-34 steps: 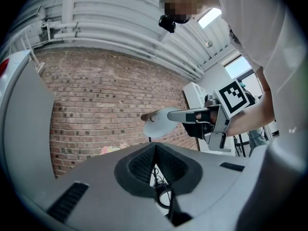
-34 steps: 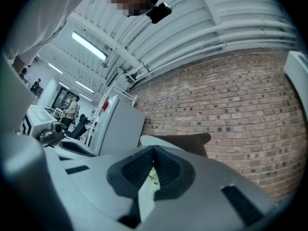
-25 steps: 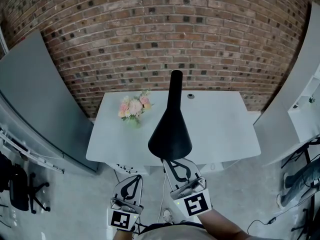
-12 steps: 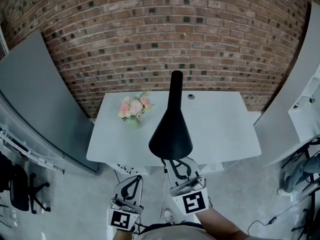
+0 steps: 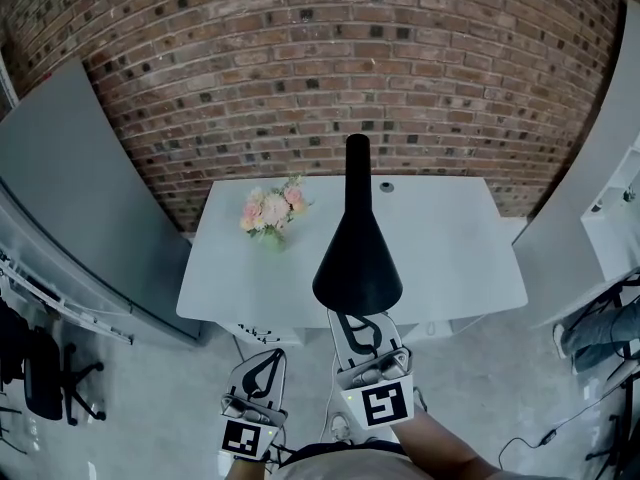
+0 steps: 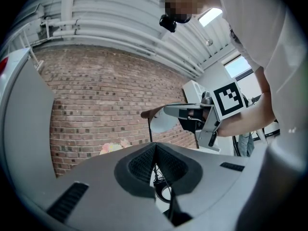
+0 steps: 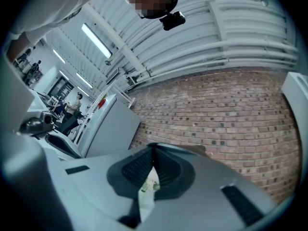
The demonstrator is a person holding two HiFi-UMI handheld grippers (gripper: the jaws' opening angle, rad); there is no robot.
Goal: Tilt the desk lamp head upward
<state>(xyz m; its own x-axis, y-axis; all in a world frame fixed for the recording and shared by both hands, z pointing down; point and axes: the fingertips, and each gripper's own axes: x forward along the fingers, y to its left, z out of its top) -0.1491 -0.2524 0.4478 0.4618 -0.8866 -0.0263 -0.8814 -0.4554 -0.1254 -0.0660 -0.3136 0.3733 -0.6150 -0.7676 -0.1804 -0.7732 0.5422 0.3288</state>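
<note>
The black cone-shaped desk lamp head (image 5: 357, 263) rises on its stem over the white table (image 5: 450, 248), with its wide rim toward me. My right gripper (image 5: 357, 318) is shut, its tips tucked right under that rim. In the right gripper view the jaws (image 7: 154, 148) meet with nothing between them, and an edge of the lamp head (image 7: 195, 150) shows just beyond the right jaw. The left gripper view shows the right gripper (image 6: 167, 110) lying against the lamp head (image 6: 161, 123). My left gripper (image 5: 266, 360) hangs shut and empty, below the table's front edge.
A small bunch of pink flowers (image 5: 272, 211) stands on the table's left side. A brick wall runs behind. A grey panel (image 5: 70, 188) flanks the table on the left, white cabinets (image 5: 610, 198) on the right. An office chair (image 5: 30, 378) and a person's legs (image 5: 600, 328) are on the floor.
The lamp head now sits a little farther right and looks slightly larger. The right gripper has shifted a bit beneath its rim. The left gripper has stayed put.
</note>
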